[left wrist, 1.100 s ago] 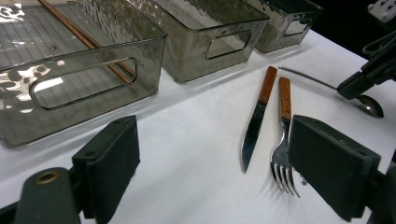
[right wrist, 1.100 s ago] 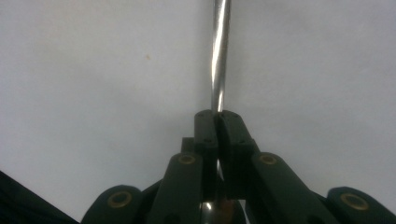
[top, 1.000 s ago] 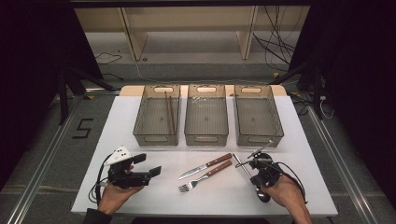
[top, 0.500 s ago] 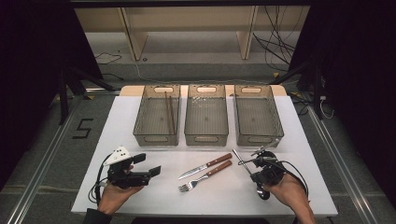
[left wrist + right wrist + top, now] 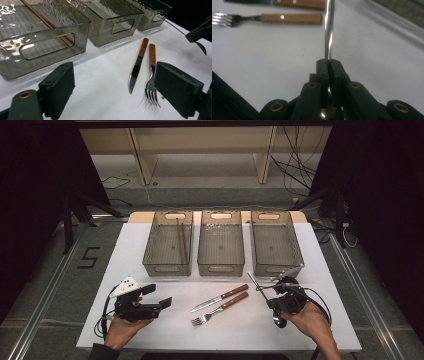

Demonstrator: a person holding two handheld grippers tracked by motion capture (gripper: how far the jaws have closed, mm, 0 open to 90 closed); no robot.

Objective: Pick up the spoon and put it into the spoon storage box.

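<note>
The right hand rests near the table's front right corner, its gripper clamped on a spoon whose handle sticks out past the jaws; the bowl is hard to make out. The left gripper lies level near the front left, jaws wide apart and empty. A knife and fork lie mid-table before three bins along the far edge; dark curtains surround.

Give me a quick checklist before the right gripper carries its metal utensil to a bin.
1. Right gripper shut on the metal utensil: ok.
2. Which utensil it is: cannot tell; a slim shiny handle shows.
3. Right bin holds nothing visible: ok.
4. Left gripper open, apart from the knife and fork: ok.
5. Chopsticks already in the left bin: ok.
</note>
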